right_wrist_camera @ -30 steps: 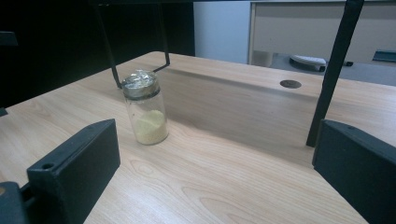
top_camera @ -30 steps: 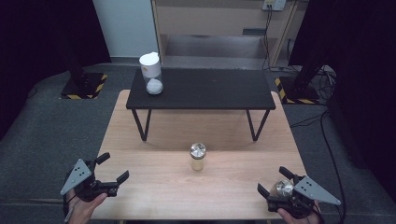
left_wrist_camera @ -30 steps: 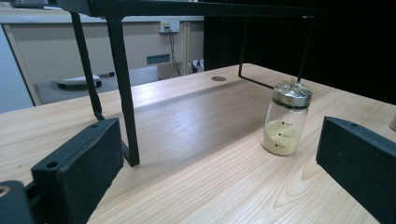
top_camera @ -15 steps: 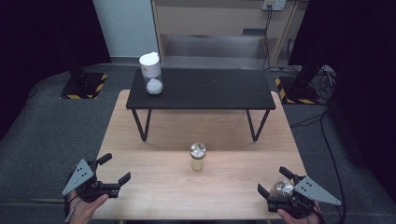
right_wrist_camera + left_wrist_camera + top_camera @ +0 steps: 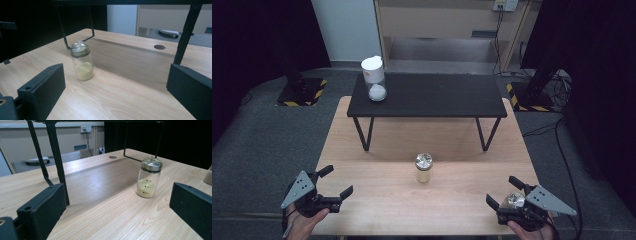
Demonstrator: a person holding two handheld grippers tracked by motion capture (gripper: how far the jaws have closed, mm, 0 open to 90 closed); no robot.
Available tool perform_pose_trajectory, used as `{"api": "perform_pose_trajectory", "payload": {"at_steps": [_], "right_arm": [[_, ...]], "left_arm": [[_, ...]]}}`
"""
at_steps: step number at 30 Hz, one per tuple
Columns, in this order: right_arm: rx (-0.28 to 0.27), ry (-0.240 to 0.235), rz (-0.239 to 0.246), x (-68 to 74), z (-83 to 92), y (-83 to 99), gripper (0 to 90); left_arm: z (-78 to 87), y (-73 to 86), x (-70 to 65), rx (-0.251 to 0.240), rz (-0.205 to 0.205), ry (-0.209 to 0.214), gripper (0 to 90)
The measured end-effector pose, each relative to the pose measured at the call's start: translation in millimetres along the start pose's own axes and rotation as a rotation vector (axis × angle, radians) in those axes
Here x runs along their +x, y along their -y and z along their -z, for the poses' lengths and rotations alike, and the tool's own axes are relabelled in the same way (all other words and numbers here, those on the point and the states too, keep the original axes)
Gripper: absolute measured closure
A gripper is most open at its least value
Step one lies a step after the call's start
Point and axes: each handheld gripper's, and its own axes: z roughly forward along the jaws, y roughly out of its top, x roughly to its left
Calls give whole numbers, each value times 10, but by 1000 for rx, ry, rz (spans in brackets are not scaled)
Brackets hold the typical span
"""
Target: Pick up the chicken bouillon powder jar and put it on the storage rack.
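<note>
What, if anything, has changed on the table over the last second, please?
The left gripper has edged slightly rightward along the near edge of the wooden table, jaws open and empty. The right gripper stayed put, also open. The small glass jar of yellow powder with a silver lid and the tall white-lidded jar on the black raised shelf have not moved.

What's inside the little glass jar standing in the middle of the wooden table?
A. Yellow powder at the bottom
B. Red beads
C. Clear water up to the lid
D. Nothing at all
A: the jar holds a yellowish powder in its lower part, under a silvery lid, as both gripper views show.
</note>
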Motion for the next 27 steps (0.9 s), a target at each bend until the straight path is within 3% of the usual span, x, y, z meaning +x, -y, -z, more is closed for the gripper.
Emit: {"api": "perform_pose_trajectory", "payload": {"at_steps": [13,27], "right_arm": [[12,-57,24,-19,-110,-271,31],[47,-103,33,-41,-350,-445,32]], "left_arm": [[-2,1,6,3,5,2,0],[-14,0,10,7,5,6,0]]}}
